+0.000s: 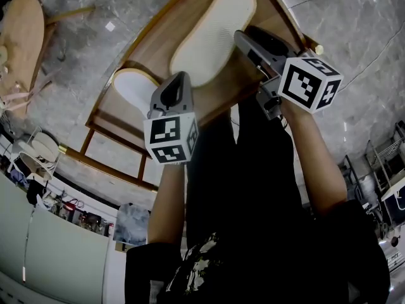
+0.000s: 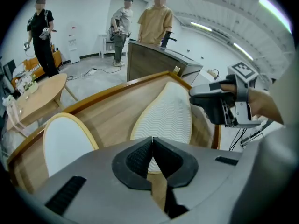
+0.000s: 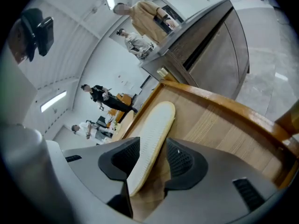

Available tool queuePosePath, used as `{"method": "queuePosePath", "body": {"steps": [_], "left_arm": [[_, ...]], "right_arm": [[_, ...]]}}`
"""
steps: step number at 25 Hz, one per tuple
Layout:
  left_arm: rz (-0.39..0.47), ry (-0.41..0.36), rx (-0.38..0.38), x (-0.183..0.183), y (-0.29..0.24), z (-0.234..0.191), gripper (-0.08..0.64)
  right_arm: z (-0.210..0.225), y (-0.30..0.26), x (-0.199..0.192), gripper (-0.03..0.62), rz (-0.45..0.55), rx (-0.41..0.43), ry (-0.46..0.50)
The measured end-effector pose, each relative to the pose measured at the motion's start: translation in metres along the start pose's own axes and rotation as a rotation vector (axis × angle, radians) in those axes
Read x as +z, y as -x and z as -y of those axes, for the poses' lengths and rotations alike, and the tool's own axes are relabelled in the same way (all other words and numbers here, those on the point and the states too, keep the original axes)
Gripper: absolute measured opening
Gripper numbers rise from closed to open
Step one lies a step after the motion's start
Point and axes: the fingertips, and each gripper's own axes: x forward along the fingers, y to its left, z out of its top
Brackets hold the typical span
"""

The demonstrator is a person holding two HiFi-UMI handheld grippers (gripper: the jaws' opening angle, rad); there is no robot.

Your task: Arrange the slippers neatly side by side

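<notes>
From the head view, two slippers lie sole-up on the wooden tabletop (image 1: 158, 37): the larger slipper (image 1: 212, 33) in the middle and the second slipper (image 1: 135, 88) to its left near the edge. The left gripper (image 1: 181, 78) hangs between them.

In the left gripper view, its jaws are clenched on nothing, with the larger slipper's ribbed sole just beyond.

In the right gripper view, the right gripper (image 3: 153, 143) is spread wide, with the larger slipper's end between its jaws but not squeezed.

Right slipper (image 1: 212, 33) on table (image 1: 155, 43), left slipper (image 1: 133, 86) apart, seemingly at edge
</notes>
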Motion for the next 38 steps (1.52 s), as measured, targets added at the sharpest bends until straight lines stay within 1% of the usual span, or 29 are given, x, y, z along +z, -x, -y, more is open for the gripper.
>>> {"method": "queuePosePath", "body": {"steps": [2, 5, 7, 10, 13, 16, 18, 20, 24, 29, 33, 35, 38], "left_arm": [[0.002, 0.024, -0.007, 0.000, 0.001, 0.000, 0.003], [0.001, 0.025, -0.009, 0.000, 0.001, 0.001, 0.003], [0.004, 0.025, -0.008, 0.001, 0.000, 0.001, 0.003], [0.012, 0.026, -0.003, 0.001, 0.000, 0.000, 0.003], [0.019, 0.025, 0.003, 0.000, 0.000, 0.000, 0.003], [0.026, 0.038, 0.001, 0.001, -0.001, 0.000, 0.003], [0.031, 0.046, -0.001, 0.001, -0.001, 0.000, 0.003], [0.035, 0.053, -0.002, 0.001, 0.000, 0.000, 0.003], [0.057, 0.086, -0.019, 0.004, 0.004, 0.001, 0.003], [0.086, 0.115, -0.048, 0.008, 0.009, 0.000, 0.003], [0.117, 0.134, -0.083, 0.011, 0.014, 0.003, 0.003], [0.134, 0.143, -0.107, 0.014, 0.015, 0.008, 0.003], [0.156, 0.153, -0.147, 0.019, 0.015, 0.015, 0.003]], "right_arm": [[0.000, -0.003, 0.001, 0.167, -0.004, 0.013, -0.045], [0.001, -0.004, 0.000, 0.155, -0.017, 0.027, -0.081], [0.002, -0.005, 0.001, 0.112, -0.015, 0.032, -0.103], [0.006, -0.008, -0.003, 0.073, -0.023, 0.028, -0.135], [0.007, -0.013, -0.013, 0.058, -0.053, 0.043, -0.184], [0.004, -0.014, -0.011, 0.038, -0.022, 0.088, -0.249], [0.002, -0.012, -0.009, 0.032, 0.006, 0.096, -0.253], [-0.003, -0.007, -0.007, 0.029, 0.026, 0.087, -0.208], [-0.024, 0.007, 0.000, 0.026, 0.070, 0.090, -0.056], [-0.065, 0.025, 0.007, 0.020, 0.126, 0.192, 0.069], [-0.094, 0.042, 0.007, 0.018, 0.156, 0.250, 0.201], [-0.112, 0.053, 0.006, 0.018, 0.189, 0.288, 0.319], [-0.145, 0.069, -0.004, 0.018, 0.220, 0.355, 0.563]]}}
